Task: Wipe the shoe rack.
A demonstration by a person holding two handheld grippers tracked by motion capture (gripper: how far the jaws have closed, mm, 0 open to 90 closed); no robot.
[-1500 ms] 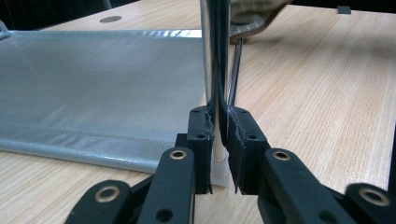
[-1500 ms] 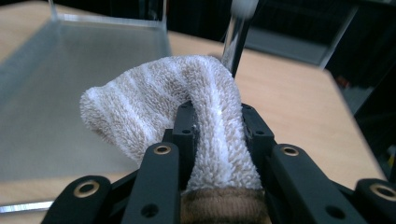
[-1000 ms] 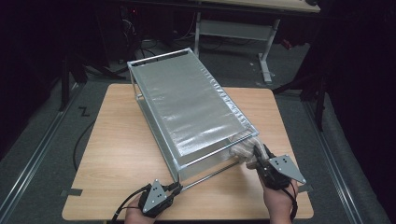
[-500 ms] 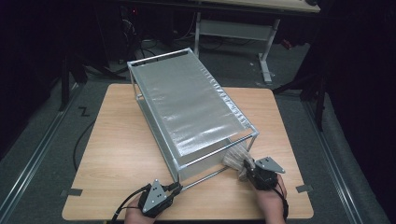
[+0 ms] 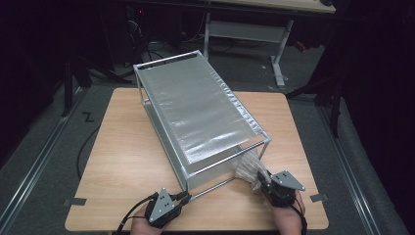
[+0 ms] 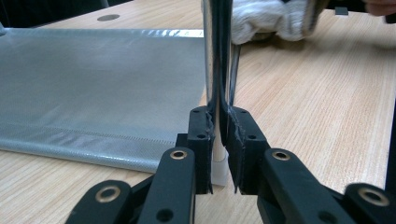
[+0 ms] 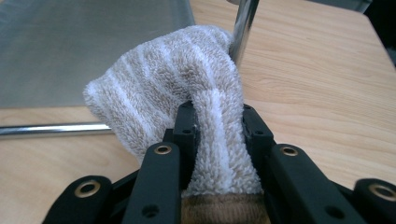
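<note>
A chrome rack [image 5: 205,112] with silvery fabric shelves lies on the wooden table [image 5: 122,161]. My left gripper [image 5: 182,197] sits at the rack's near corner, and in the left gripper view it [image 6: 220,126] is shut on a chrome post [image 6: 219,56]. My right gripper [image 5: 264,183] is at the rack's near right corner, shut on a beige and white striped towel [image 5: 249,166]. In the right gripper view the towel [image 7: 177,70] bulges out between the jaws of that gripper [image 7: 217,116] and presses against a chrome post [image 7: 243,28]. The towel [image 6: 266,18] shows beyond the post in the left gripper view.
A low chrome bar [image 7: 46,129] runs along the tabletop under the towel. The silvery shelf fabric [image 6: 93,84] lies left of the held post. Bare wood stretches left of the rack [image 5: 112,132]. A desk frame [image 5: 244,29] stands on the floor beyond the table.
My right gripper has sunk with the towel from the rack's upper near corner down toward the tabletop. The left gripper and the rack have stayed put.
</note>
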